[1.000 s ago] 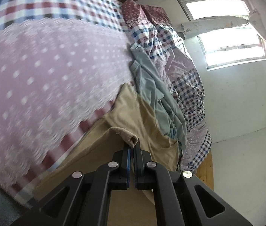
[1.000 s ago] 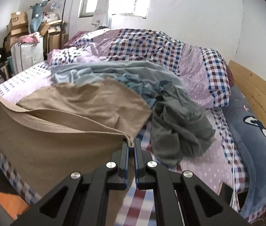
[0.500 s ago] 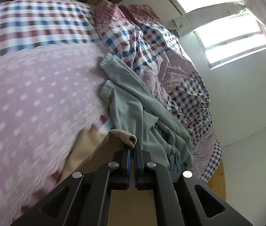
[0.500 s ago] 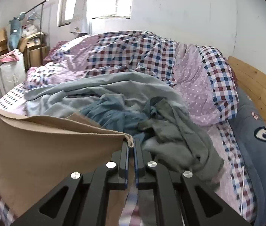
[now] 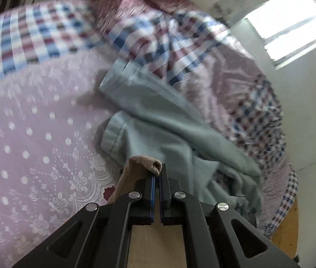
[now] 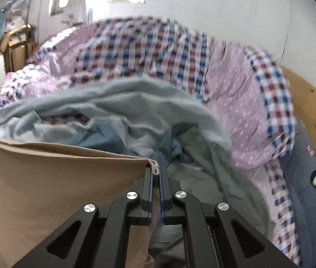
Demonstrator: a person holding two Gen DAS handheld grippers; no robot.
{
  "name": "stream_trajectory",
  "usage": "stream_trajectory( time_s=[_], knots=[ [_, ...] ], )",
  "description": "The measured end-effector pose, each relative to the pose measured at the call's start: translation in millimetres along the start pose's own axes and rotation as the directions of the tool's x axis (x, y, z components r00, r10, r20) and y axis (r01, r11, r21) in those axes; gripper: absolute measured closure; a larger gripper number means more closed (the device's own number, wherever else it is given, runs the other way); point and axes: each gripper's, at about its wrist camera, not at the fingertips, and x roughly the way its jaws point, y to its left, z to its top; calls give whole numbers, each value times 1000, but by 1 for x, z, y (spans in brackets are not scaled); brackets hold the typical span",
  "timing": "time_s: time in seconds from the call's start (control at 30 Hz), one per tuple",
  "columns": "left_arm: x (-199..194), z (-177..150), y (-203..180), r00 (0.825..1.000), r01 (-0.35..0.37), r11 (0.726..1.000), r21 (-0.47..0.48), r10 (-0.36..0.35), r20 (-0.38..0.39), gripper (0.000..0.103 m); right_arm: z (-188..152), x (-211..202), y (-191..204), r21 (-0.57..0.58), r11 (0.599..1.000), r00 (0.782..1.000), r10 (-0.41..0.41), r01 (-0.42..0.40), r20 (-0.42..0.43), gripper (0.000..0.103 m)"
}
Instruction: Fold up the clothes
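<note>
The left gripper (image 5: 157, 174) is pinching one corner of the tan garment (image 6: 53, 178), fingers pressed tight on it, above the dotted pink bedspread (image 5: 35, 134). The right gripper (image 6: 155, 172) is clamping the other corner, stretching the top edge (cloth hanging near), with pale blue clothes (image 6: 117, 105) heaped beyond.

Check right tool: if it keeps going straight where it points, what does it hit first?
Probably the rumpled pale blue-grey clothes heaped just beyond the right tool, which is shut on the tan cloth. Depth is unclear.
</note>
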Motion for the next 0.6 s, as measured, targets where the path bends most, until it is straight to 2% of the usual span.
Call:
stream_trajectory(
  time_s=[0.07, 0.1, 0.13, 0.17, 0.2, 0.23, 0.27, 0.3, 0.4, 0.47, 0.6],
  knots=[
    [13, 0, 4, 999, -17, 1000, 3, 17, -28, 101, -5, 17, 3, 13, 1000, 999, -23, 23, -43, 96],
    [17, 0, 5, 999, -23, 1000, 16, 24, -33, 98, -8, 20, 1, 26, 999, 998, -38, 39, -51, 95],
    [11, 1, 7, 1000, 3, 1000, 14, -3, -31, 95, -11, 17, -2, 46, 997, 997, -56, 59, -50, 94],
    [6, 2, 10, 999, 30, 999, 13, -29, -29, 83, -15, 15, -6, 65, 995, 996, -75, 78, -49, 87],
    [0, 3, 12, 998, 56, 998, 12, -56, -28, 58, -18, 13, -9, 84, 992, 994, -93, 97, -49, 71],
    [-5, 4, 15, 996, 82, 997, 11, -82, -26, 46, -22, 7, -14, 108, 988, 994, -103, 107, -41, 59],
    [-12, 5, 18, 994, 109, 994, 8, -109, -21, 29, -29, -7, -22, 148, 983, 994, -103, 105, -18, 45],
    [-26, 8, 25, 990, 139, 990, -12, -139, 8, 23, -37, -22, -28, 186, 979, 996, -89, 86, 7, 41],
    [-72, 6, 56, 981, 192, 980, -43, -190, 46, 22, -69, -62, -40, 273, 962, 998, -5, -11, 59, 35],
    [-94, -4, 75, 983, 183, 983, -35, -181, 37, 22, -100, -88, -46, 320, 944, 996, 57, -78, 72, 33],
    [-141, -52, 128, 986, 168, 985, -48, -169, 0, 22, -170, -129, -48, 424, 891, 986, 144, -164, 79, 33]
  ],
)
